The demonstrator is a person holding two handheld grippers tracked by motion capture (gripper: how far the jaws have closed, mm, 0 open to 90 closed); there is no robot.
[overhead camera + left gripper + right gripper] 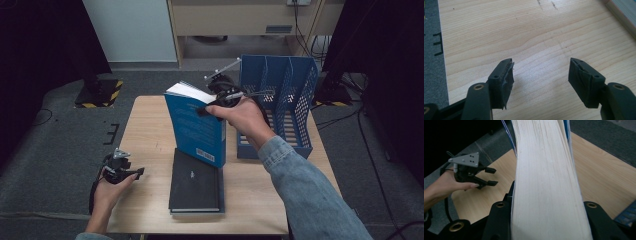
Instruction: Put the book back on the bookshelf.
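Observation:
A thick blue book (197, 130) stands tilted on its lower edge at the middle of the wooden table (150, 125). My right gripper (207, 107) is shut on its top, near the white pages. In the right gripper view the page block (546, 177) runs up between the two jaws of my right gripper (549, 217). A black book (195, 182) lies flat just in front of the blue one. My left gripper (136, 173) hovers low at the table's left edge, open, and holds nothing. Bare wood lies between the jaws of my left gripper (541, 72).
A blue perforated file rack (280, 105) with several slots stands at the table's right, close behind my right hand. Grey carpet (60, 145) surrounds the table, and a yellow-black striped stand base (100, 95) sits at the far left. My left gripper (474, 171) shows beyond the book.

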